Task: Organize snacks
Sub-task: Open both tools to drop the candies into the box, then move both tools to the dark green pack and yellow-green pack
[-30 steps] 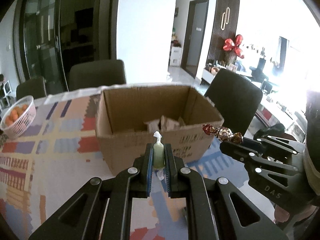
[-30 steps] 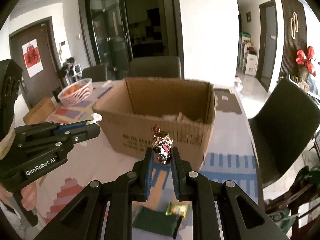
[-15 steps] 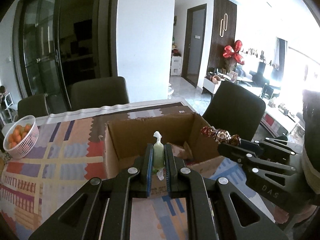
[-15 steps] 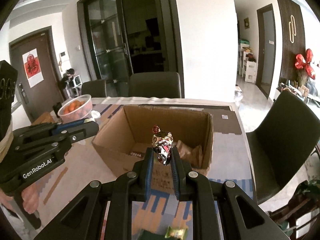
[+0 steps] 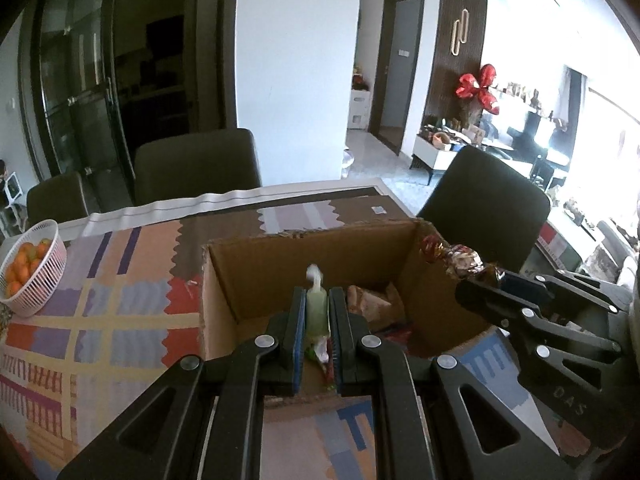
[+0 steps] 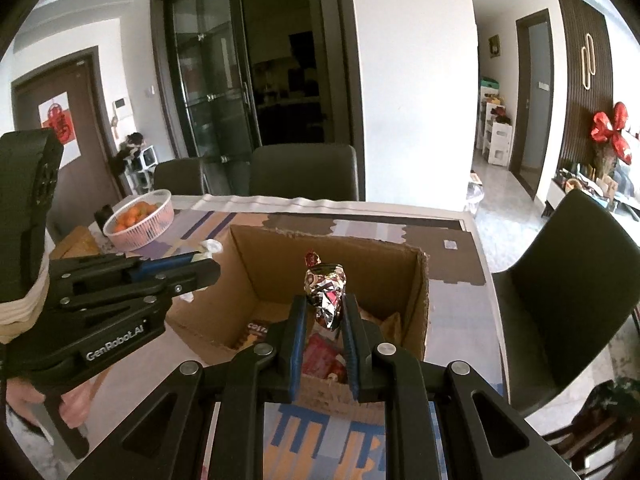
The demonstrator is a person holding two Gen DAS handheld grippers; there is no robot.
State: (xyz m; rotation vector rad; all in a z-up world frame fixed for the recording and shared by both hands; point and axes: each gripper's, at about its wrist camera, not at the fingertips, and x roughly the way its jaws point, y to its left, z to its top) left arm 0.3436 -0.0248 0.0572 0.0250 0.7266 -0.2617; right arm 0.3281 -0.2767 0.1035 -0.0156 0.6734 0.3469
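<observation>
The pale green wrapped candy (image 5: 316,307) is sitting pinched between the left gripper (image 5: 316,316) fingers, its twisted white end poking up past the tips — and it is hanging right over the open cardboard box (image 5: 280,276). Over on the other side, the foil-wrapped candy (image 6: 325,296), silver and red with a crinkled twist on top, is being clamped by the right gripper (image 6: 325,320), and that one too is hovering above the box's mouth, near the box's right wall.

Looking down past both sets of fingers, the box is holding a loose pile of snacks (image 6: 320,354) — reddish wrappers directly below the right claw, a tan packet (image 5: 368,300) just ahead of the left claw's tips, a printed pack (image 6: 256,330) toward the left wall. How many pieces are lying in there is hard to tell.

From the right wrist view the left claw is reaching in from the left over the box's rim; from the left wrist view the right one is coming in from the right.

Further out to the left of both claws, a white basket (image 6: 160,220) of oranges (image 6: 136,213) is standing on the patterned tablecloth (image 5: 120,280), well apart from the box. Dark chairs (image 6: 304,172) are ringing the table beyond it.
</observation>
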